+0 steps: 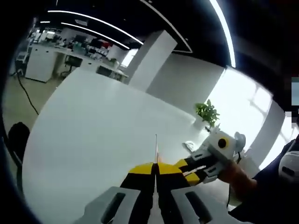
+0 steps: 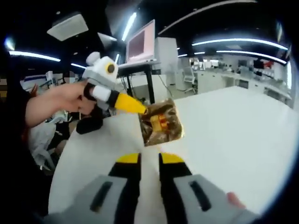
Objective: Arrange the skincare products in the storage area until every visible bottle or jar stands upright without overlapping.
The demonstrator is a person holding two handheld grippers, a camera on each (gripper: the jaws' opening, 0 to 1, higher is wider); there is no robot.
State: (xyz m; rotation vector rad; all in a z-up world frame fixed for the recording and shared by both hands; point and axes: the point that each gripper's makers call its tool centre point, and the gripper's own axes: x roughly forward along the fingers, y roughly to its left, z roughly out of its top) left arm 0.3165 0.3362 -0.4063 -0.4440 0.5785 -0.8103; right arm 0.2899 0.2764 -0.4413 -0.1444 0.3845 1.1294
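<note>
Right gripper view: the right tool [image 2: 149, 161] has its jaws narrowly apart and empty over the white bench [image 2: 233, 130]. Beyond it, the left tool [image 2: 142, 110] is closed on the corner of a clear pack [image 2: 163, 123], whose yellowish contents are blurred. Best practice is to support the pack's free edge with the right tool and keep it level.
</note>
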